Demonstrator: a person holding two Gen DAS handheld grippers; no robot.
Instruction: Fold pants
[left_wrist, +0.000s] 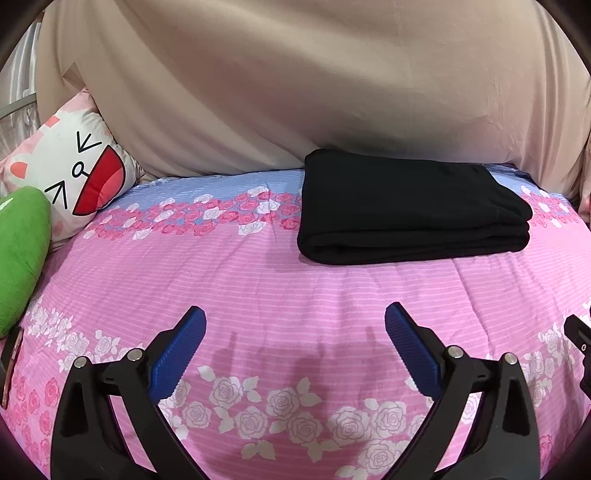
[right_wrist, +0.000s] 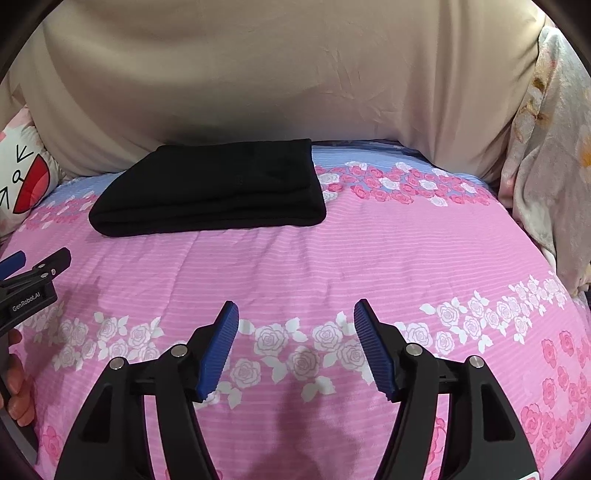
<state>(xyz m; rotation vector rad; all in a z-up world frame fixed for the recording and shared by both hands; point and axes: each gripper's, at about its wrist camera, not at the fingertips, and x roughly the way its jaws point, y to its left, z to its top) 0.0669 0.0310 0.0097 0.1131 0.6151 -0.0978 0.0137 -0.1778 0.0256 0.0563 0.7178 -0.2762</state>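
The black pants (left_wrist: 410, 206) lie folded into a flat rectangle on the pink flowered bedspread (left_wrist: 258, 280), near the back of the bed. In the right wrist view the pants (right_wrist: 210, 192) sit far left of centre. My left gripper (left_wrist: 295, 317) is open and empty, hovering over the bedspread well in front of the pants. My right gripper (right_wrist: 295, 314) is open and empty, also in front of the pants and to their right. The left gripper also shows at the left edge of the right wrist view (right_wrist: 33, 269).
A beige cloth (left_wrist: 295, 81) hangs behind the bed. A cartoon-face pillow (left_wrist: 74, 173) and a green cushion (left_wrist: 18, 251) lie at the left. A pale flowered blanket (right_wrist: 554, 166) hangs at the right edge.
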